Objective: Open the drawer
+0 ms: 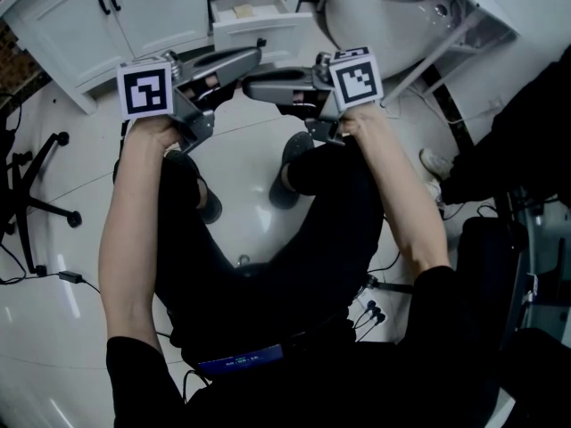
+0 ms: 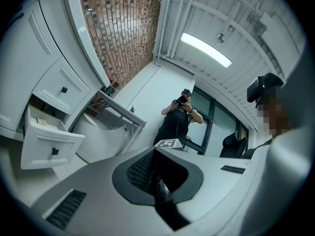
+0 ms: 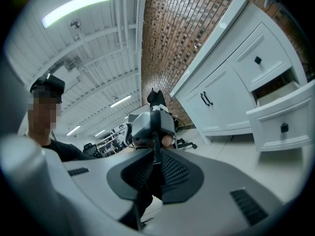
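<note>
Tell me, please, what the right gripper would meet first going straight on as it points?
Probably the left gripper, dead ahead of the right gripper's shut jaws, though the gap is hard to judge.

Glossy white floor [image 1: 53, 328] spreads across the head view, with a white cabinet [image 1: 62, 25] at upper left, a white bathtub [image 1: 384, 16] at upper right and a black chair base [image 1: 49, 208] at the left edge. In the left gripper view, a brick wall [image 2: 123, 28] stands at top centre, with a lit ceiling strip light [image 2: 206, 49] to its right.

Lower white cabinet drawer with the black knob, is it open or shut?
Open: the lower white drawer juts out from the white cabinet, its inside exposed.
</note>
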`<act>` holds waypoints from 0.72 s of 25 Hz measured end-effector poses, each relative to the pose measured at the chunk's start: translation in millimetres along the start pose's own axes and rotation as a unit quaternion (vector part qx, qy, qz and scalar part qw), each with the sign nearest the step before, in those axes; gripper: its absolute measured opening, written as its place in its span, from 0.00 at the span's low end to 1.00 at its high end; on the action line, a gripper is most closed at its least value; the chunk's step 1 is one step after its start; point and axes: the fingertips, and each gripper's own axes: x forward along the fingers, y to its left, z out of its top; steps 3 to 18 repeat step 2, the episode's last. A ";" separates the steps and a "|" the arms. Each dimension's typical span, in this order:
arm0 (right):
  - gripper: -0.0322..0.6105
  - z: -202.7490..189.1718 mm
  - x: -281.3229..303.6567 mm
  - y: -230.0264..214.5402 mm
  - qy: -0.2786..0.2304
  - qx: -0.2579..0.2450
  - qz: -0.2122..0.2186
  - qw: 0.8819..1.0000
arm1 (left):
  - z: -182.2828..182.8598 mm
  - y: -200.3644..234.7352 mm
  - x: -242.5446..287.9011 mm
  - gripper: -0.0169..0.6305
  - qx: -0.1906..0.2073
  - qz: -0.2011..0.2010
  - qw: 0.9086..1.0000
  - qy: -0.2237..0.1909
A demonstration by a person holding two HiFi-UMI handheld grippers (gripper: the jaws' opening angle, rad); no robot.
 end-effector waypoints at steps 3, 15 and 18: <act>0.16 -0.1 0.2 -0.1 0.000 0.000 0.000 1.000 | -0.1 0.0 -0.2 0.01 0.001 0.001 1.000 0.000; 0.16 -0.1 0.2 -0.1 0.000 0.000 0.000 1.000 | -0.1 0.0 -0.2 0.01 0.001 0.001 1.000 0.000; 0.16 -0.1 0.2 -0.1 0.000 0.000 0.000 1.000 | -0.1 0.0 -0.2 0.01 0.001 0.001 1.000 0.000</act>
